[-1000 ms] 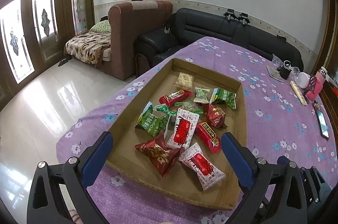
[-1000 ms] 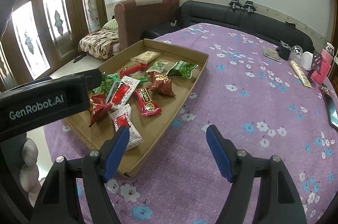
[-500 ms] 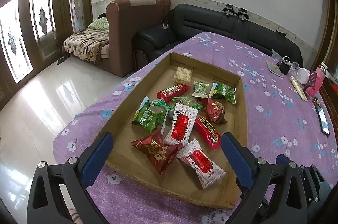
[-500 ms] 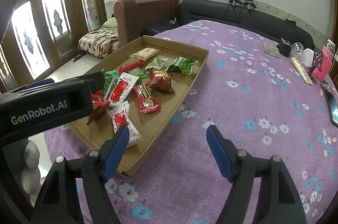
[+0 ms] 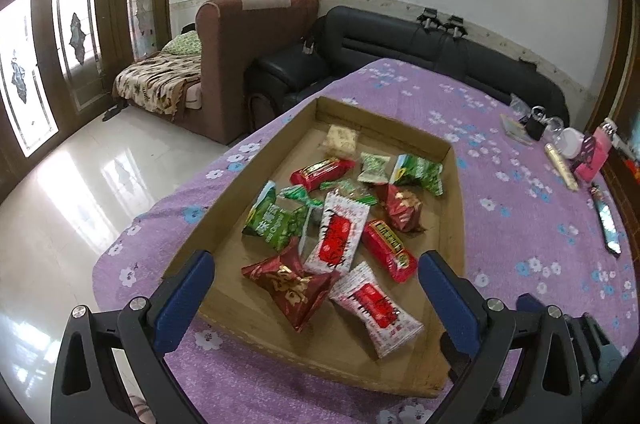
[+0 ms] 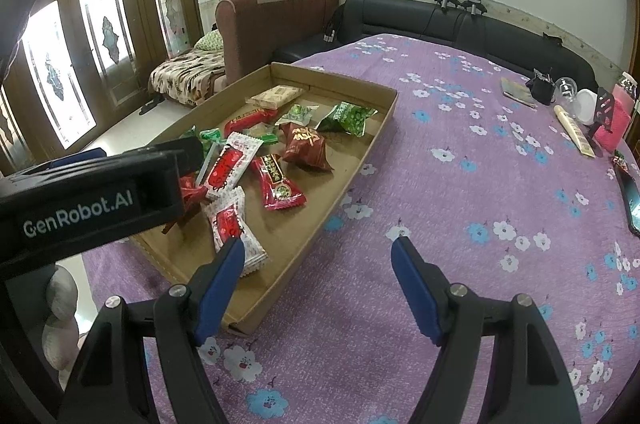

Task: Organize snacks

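Both claws have drifted slightly forward since a second ago, so the tray looms a little larger in each view; no snack has shifted.

Largest is the worktop under a purple flowered cloth. At its left edge, reaching toward the far left corner, sits the shallow brown cardboard tray, and every wrapped snack in view lies inside it in a loose, unsorted heap: a dark red foil pouch and a white-and-red sachet nearest the front wall, a green packet by the left wall, a pale biscuit square at the far end.

That fits either sorting about to start or gathering just finished; I cannot say which.

Left claw hovers over the tray's near end, jaws wide, holding nothing. Right claw hangs over the tray's right wall and bare cloth, also wide and empty. A gloved hand grips the left handle.
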`<state>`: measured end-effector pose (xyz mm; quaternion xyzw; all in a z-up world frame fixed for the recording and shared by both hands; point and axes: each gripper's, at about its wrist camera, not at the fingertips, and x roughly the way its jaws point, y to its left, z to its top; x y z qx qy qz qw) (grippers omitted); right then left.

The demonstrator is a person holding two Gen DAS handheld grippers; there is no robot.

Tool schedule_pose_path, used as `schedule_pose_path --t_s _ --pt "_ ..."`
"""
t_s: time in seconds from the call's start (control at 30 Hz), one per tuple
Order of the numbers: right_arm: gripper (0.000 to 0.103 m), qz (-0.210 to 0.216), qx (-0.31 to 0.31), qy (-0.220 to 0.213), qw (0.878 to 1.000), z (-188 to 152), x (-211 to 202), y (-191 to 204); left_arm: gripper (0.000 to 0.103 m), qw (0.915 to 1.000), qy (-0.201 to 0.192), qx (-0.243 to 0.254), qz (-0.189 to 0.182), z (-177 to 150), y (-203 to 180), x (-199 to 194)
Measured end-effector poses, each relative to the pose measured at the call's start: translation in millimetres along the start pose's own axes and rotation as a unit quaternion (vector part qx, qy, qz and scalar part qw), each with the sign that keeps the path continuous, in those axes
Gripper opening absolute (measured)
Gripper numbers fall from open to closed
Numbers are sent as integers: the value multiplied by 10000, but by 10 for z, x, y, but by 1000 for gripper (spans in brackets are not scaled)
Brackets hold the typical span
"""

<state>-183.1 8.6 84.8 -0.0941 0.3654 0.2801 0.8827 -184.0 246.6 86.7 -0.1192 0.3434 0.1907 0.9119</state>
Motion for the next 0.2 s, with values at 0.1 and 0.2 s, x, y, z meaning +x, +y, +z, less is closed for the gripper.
schedule_pose_path --t_s 0.1,0.2 --pt "75 5 -2 -6 10000 -8 0 -3 103 9998 -84 103 -120 30 -43 -65" --pt "75 -43 48 -59 10000 4 -47 -87 103 9994 -158 290 -138 88 -165 -143"
